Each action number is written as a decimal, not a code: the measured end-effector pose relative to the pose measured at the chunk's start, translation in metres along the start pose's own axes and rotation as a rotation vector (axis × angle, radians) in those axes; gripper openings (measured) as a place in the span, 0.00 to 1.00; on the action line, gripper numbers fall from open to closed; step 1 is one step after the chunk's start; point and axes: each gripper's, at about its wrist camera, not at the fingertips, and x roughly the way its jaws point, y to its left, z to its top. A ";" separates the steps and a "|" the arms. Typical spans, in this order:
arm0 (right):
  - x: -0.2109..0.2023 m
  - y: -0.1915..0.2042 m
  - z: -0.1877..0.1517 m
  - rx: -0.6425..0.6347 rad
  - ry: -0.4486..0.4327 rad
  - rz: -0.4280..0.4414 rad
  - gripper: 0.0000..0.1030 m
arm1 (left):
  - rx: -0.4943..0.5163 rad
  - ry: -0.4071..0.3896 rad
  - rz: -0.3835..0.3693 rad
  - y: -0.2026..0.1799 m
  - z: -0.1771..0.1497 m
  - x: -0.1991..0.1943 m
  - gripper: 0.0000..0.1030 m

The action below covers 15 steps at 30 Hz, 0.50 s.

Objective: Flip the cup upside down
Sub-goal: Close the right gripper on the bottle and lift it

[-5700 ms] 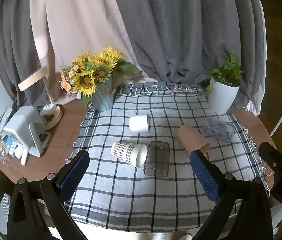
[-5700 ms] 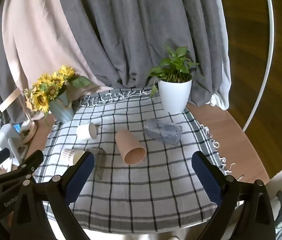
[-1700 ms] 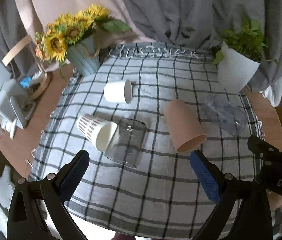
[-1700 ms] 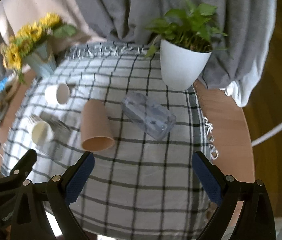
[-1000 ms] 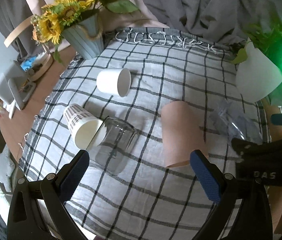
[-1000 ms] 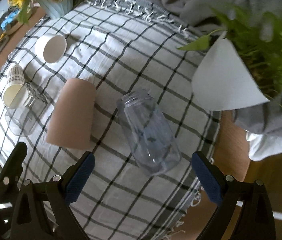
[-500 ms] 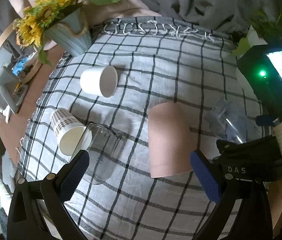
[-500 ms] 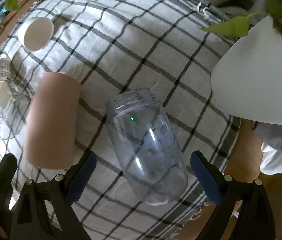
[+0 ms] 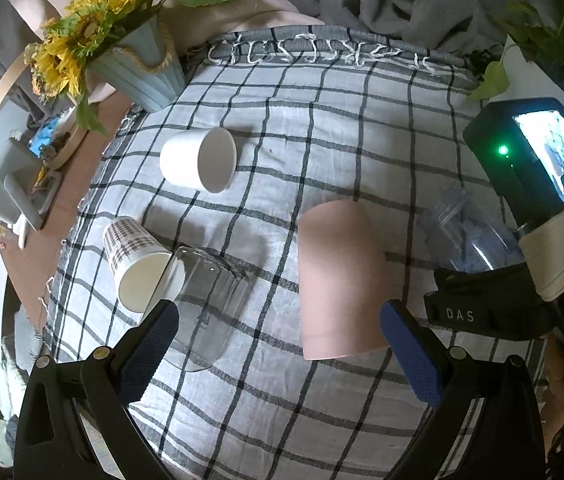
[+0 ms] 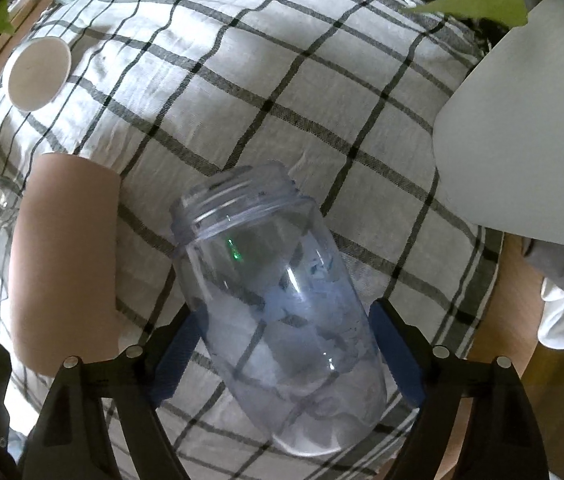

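The right gripper [image 10: 286, 356] is spread wide, one blue-padded finger on each side of the clear plastic cup [image 10: 278, 312]. The cup lies on its side on the checked cloth [image 10: 242, 80], threaded mouth pointing away from the jaws, closed base nearest the camera. The left pad sits just beside the cup wall and the right pad is close to it; whether either pad touches cannot be told. No squeeze is visible.

To the left of these jaws, the pink cup [image 10: 66, 260] lies on its side, near the clear cup but apart from it. Beyond the jaws and to the right stands the white planter [image 10: 522, 140].

The left gripper [image 9: 278, 344] is also spread wide and holds nothing. The pink cup [image 9: 338, 284] lies ahead, between the fingers and nearer the right one, rim toward the camera. At the left finger lies the glass tumbler [image 9: 206, 296], touching the patterned paper cup [image 9: 138, 256]. Farther ahead lies the white cup [image 9: 198, 164]. The clear plastic cup [image 9: 466, 236] lies ahead to the right.
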 end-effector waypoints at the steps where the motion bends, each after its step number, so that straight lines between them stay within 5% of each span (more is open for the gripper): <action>1: 0.004 -0.001 0.002 0.007 0.003 0.007 0.79 | 0.001 0.000 0.004 0.000 0.000 0.000 1.00; 15: 0.014 -0.009 -0.027 0.088 -0.050 0.033 0.74 | 0.013 -0.010 0.009 0.006 -0.008 -0.002 1.00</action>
